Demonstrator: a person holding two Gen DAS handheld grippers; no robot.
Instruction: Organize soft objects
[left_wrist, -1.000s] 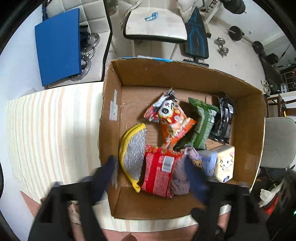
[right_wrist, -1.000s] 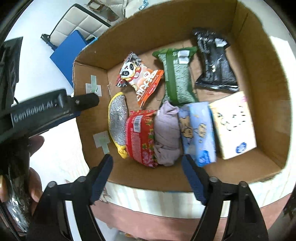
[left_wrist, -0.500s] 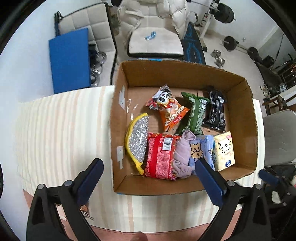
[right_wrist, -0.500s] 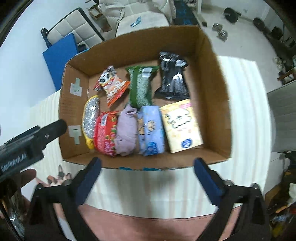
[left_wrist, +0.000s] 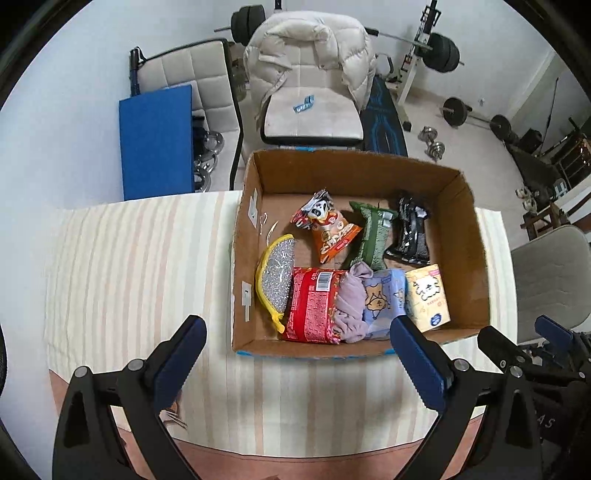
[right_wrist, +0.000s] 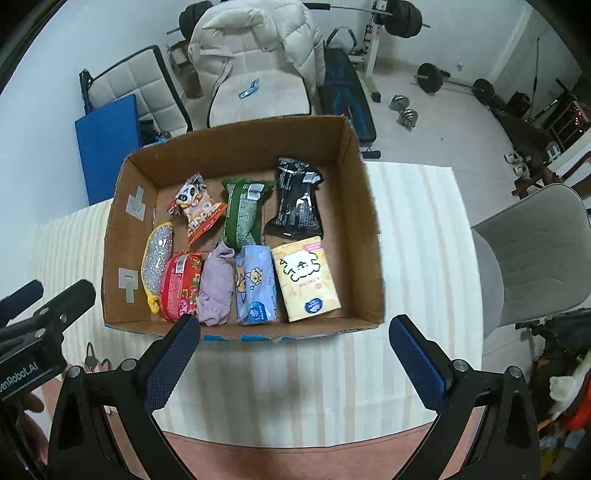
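Both grippers high over table, near side of box (right_wrist: 369, 229).
Left gripper (left_wrist: 295, 354) spread wide, empty.
Right gripper (right_wrist: 295, 354) spread wide, empty.
Packs in two rows inside box; purple cloth (right_wrist: 216, 284) wedged between red pack (right_wrist: 181, 286) and blue pack (right_wrist: 255, 284).
Likely finished: check nothing soft left on table, keep clear of box rim.

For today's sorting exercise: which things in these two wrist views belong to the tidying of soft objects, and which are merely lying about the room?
Part of the job:
cardboard box
red packet
lilac cloth
blue tissue pack
yellow tissue pack

Just lying about:
white puffer jacket
dumbbells
blue mat
grey chair
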